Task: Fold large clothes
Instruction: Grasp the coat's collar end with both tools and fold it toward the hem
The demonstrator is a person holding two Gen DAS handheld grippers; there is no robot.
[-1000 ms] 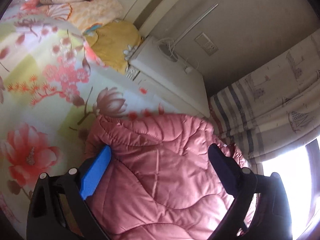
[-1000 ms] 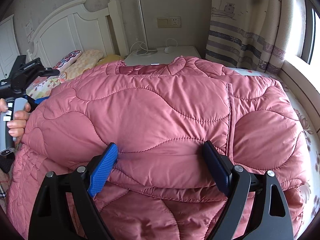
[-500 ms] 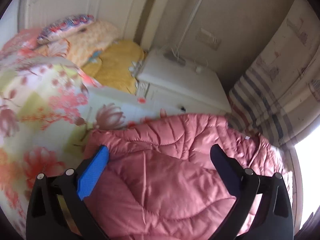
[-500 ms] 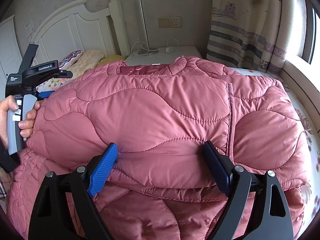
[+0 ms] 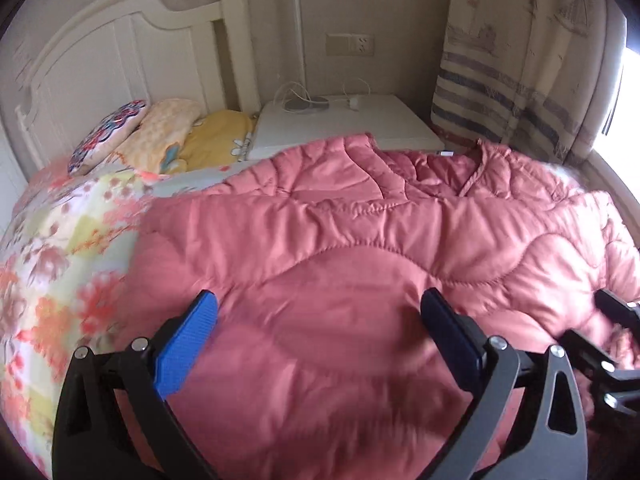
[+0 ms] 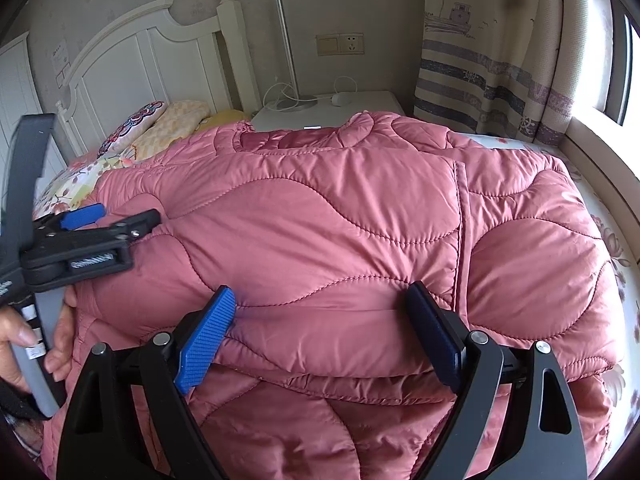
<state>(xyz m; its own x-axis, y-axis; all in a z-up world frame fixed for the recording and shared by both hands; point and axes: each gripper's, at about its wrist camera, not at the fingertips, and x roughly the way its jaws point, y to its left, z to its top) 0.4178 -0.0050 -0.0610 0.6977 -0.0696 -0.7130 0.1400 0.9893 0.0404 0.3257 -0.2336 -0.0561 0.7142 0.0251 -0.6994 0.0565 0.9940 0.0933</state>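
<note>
A pink quilted jacket (image 5: 360,264) lies spread on the bed, its collar toward the nightstand; it also shows in the right wrist view (image 6: 340,220) with one side folded over the middle. My left gripper (image 5: 320,320) is open and hovers over the jacket's left part, holding nothing; it also shows at the left of the right wrist view (image 6: 108,220). My right gripper (image 6: 320,312) is open, its pads on either side of the folded layer's lower edge; part of it shows at the right of the left wrist view (image 5: 608,344).
The bed has a floral sheet (image 5: 60,260) and several pillows (image 5: 160,136) by the white headboard (image 5: 120,48). A white nightstand (image 5: 340,124) with a lamp pole and cables stands behind the jacket. A striped curtain (image 6: 500,60) and window sill are on the right.
My left gripper has swung from the bed's left side toward the jacket's middle and now faces the headboard wall. My right gripper has stayed still.
</note>
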